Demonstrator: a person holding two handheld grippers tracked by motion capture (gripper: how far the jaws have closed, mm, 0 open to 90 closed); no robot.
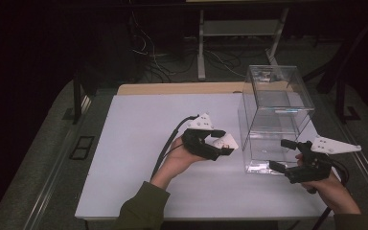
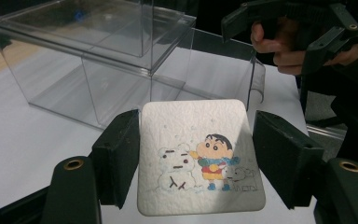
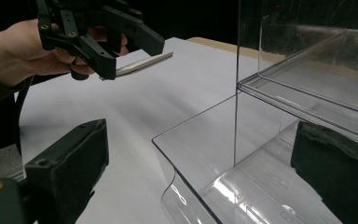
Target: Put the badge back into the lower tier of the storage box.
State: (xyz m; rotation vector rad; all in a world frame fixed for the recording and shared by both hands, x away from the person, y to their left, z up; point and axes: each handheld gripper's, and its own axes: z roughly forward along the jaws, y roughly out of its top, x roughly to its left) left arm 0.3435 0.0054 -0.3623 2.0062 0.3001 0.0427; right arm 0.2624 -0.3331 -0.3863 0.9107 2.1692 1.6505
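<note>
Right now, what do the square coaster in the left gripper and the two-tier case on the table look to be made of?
Coaster: it looks like pale, matte, absorbent stone or pressed fibre; the face is finely pebbled, with a printed cartoon, and it is a thin rigid slab edge-on in the right gripper view. Which of the two materials is open.

Case: clear, glossy rigid plastic, probably acrylic; the table shows through its walls, and its edges catch bright glints.

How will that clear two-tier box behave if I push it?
The clear box looks thin-walled and empty, so probably light and apt to slide on the smooth white table. It stands tall on a narrow base, so a high push may tip it.
</note>
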